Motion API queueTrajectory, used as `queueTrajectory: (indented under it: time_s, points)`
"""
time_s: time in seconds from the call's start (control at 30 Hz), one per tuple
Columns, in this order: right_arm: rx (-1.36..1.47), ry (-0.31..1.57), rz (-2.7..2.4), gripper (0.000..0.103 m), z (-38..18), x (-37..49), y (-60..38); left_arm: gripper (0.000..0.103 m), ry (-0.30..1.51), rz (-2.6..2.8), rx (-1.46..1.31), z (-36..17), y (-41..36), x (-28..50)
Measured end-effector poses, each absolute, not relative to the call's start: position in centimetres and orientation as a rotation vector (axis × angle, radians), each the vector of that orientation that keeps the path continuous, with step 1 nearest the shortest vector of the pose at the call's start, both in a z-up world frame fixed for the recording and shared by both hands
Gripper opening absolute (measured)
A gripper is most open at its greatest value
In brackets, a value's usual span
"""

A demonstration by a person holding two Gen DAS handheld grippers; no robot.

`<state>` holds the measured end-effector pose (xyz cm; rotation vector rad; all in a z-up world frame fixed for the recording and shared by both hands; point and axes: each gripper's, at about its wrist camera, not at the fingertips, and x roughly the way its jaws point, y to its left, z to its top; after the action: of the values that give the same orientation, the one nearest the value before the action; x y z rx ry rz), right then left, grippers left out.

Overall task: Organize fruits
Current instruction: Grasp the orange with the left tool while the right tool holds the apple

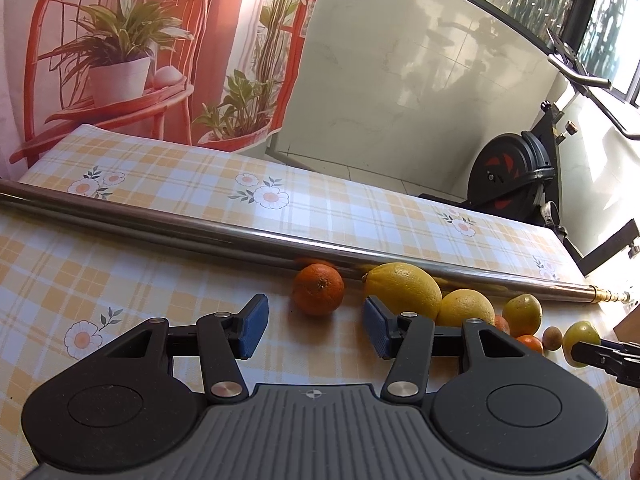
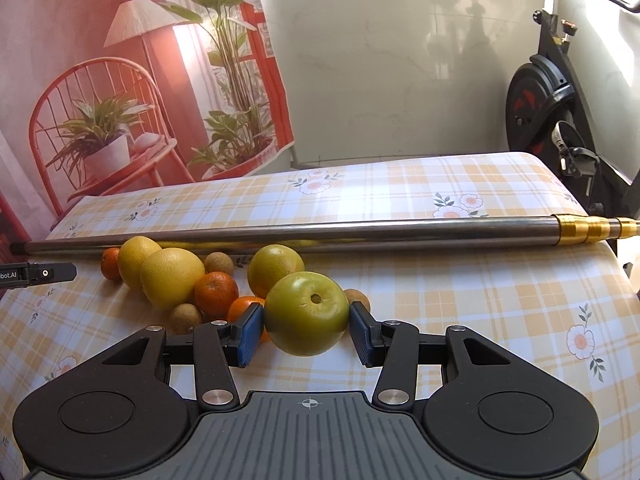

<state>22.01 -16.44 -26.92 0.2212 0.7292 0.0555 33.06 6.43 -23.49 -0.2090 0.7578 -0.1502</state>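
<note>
A green round fruit (image 2: 306, 314) sits pinched between the blue pads of my right gripper (image 2: 307, 334), just above the checked tablecloth (image 2: 480, 320). Behind it lies a cluster of fruit: a lemon (image 2: 138, 262), a big yellow citrus (image 2: 172, 278), a mandarin (image 2: 216, 294), a yellow-green orange (image 2: 276, 270) and small brown fruits (image 2: 186, 318). My left gripper (image 1: 316, 328) is open and empty. An orange mandarin (image 1: 318, 290) rests just ahead of its fingertips, with the lemon (image 1: 404, 290) beside the right pad (image 1: 376, 332). The right gripper (image 1: 600, 354) with the green fruit (image 1: 582, 338) shows at far right.
A long steel pole (image 1: 240, 236) lies across the table behind the fruit, with a gold end piece (image 2: 576, 230) at its right. An exercise bike (image 2: 540, 100) stands beyond the table's far right corner. A printed backdrop (image 1: 120, 60) hangs behind the table.
</note>
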Motion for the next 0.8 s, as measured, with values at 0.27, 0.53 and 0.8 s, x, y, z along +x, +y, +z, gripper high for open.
queueTrajectory:
  time_s: [0.27,0.53,0.8]
  points:
    - [0.211,0.732,0.055,0.043,-27.1,22.0,-16.2,0.048,0.748,-0.171,-0.062,-25.1,4.1,35.8]
    - [0.233,0.739,0.057,0.043,-27.4,21.8,-16.3,0.042,0.77,-0.158,-0.072,-26.5,4.2,37.1]
    - [0.272,0.753,0.064,0.043,-27.5,21.3,-16.2,0.039,0.773,-0.172,-0.049,-26.0,4.4,35.8]
